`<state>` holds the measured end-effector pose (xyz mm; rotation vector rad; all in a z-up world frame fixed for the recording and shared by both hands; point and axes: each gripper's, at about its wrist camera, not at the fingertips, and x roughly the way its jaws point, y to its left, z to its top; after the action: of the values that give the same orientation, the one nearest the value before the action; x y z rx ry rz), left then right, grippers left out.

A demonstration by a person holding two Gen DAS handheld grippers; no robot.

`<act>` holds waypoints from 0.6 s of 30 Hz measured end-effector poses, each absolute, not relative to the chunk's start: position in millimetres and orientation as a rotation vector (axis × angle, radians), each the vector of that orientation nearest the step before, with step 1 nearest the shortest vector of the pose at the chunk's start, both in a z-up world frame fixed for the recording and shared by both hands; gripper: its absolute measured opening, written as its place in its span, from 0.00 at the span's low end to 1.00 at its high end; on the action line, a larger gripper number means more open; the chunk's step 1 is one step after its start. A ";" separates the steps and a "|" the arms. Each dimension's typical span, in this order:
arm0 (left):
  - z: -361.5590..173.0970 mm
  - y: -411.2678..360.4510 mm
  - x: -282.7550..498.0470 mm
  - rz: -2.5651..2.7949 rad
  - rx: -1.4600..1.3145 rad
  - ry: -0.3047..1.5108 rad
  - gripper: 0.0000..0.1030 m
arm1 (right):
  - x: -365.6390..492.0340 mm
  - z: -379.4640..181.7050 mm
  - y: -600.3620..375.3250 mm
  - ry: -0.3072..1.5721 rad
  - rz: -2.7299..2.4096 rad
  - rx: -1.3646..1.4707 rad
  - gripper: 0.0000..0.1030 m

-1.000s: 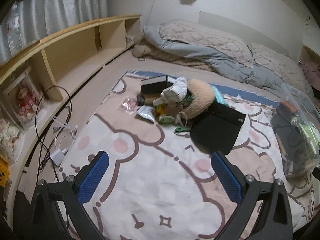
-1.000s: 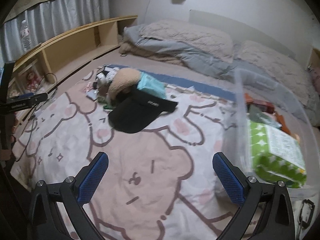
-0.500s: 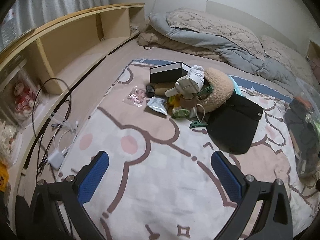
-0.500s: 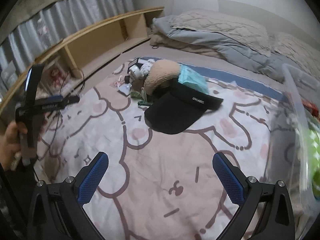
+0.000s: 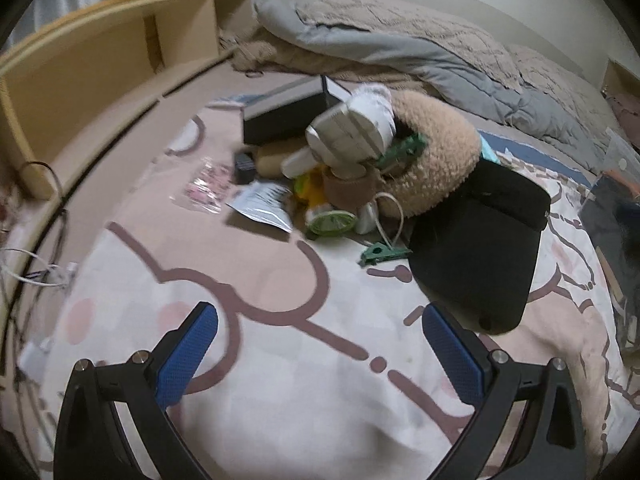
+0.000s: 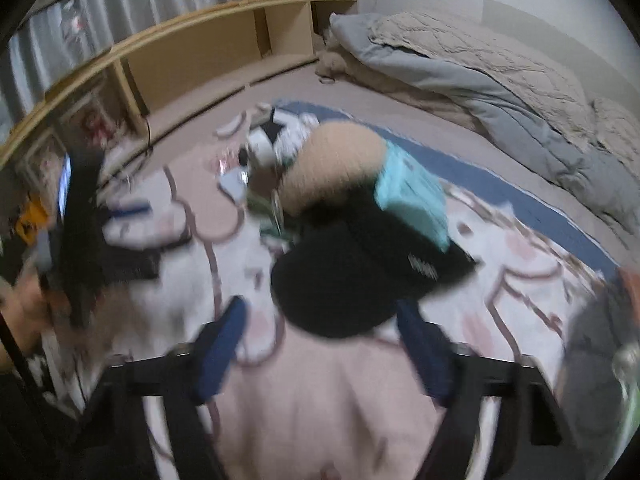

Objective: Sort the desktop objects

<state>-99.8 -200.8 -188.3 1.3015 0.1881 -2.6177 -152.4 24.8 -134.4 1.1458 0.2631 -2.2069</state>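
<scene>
A bed fills both views, covered by a pale blanket (image 5: 280,360) with a brown-outlined cartoon print. Along the left runs a low wooden shelf (image 5: 100,80), with white cables (image 5: 36,272) trailing at the bed's edge below it. At the back lies a bunched grey and beige quilt (image 5: 440,52).

The things to sort sit in a heap on the blanket, ahead of both grippers. From left to right in the left wrist view: a clear packet with pink contents (image 5: 206,188), a silvery pouch (image 5: 264,208), a black box (image 5: 288,116) behind them, a white bundle (image 5: 352,132) propped on top of the pile, a round green lid (image 5: 334,222), a small green clip (image 5: 380,254) lying on the blanket, a fluffy tan hat (image 5: 436,160), and a black cap (image 5: 480,256) overlapping the hat's right side. In the right wrist view a pale blue packet (image 6: 412,196) rests on the cap beside the hat. A clear bag (image 5: 612,232) of dark items sits at the far right.

The left gripper (image 5: 320,356) hovers over bare blanket short of the heap, its blue pads (image 5: 186,356) spread wide with nothing between them. The right gripper (image 6: 320,360), blurred, is closing; the cap's brim lies just ahead of its pads, and nothing is gripped.
</scene>
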 end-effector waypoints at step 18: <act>-259.7 -202.8 -114.3 -2.522 1.454 0.143 1.00 | -306.7 -198.6 -71.4 -0.006 -2.117 1.326 0.00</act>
<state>-114.3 -202.8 -259.7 1.4539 0.1425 -2.5216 -306.7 -71.4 -198.6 1.3259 -0.0061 -2.1174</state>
